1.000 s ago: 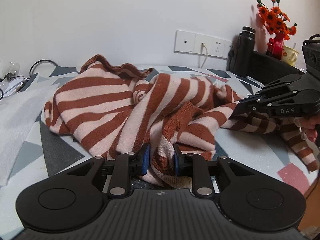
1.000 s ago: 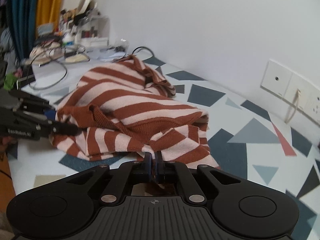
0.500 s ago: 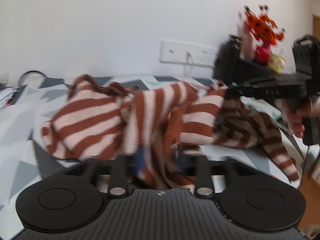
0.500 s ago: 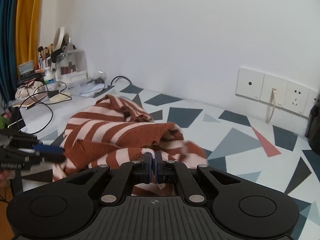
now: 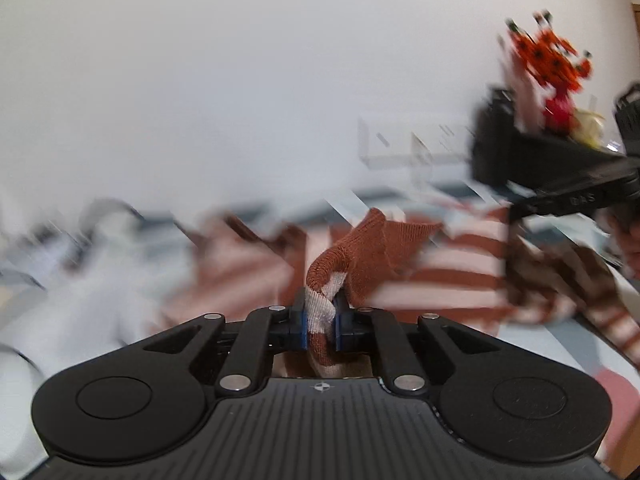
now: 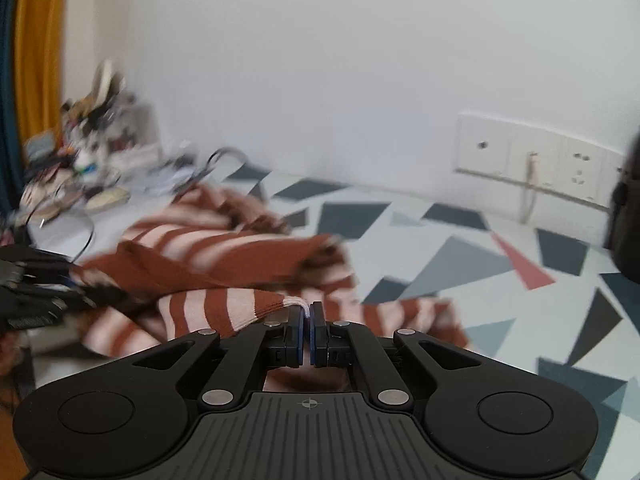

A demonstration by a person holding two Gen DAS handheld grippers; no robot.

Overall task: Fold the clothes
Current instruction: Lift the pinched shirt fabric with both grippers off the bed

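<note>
- Sprawling in a heap across the middle of the patterned tabletop (image 6: 460, 264), the striped sweater (image 6: 224, 248) may drag instead of opening flat if both held edges are pulled unevenly.
- The left gripper (image 5: 320, 322), whose jaws have just been closing, pinches a bunched fold; that thick wad may slip free.
- The right gripper (image 6: 307, 330) is pressed together on a thin hem edge, which may tug out.
- Cables (image 6: 86, 236) near the left edge may snag the knit.

We see the left gripper (image 5: 320, 322) whose jaws have just been closing, now clamped on a fold of the rust-and-pink striped knit sweater (image 5: 372, 256).
</note>
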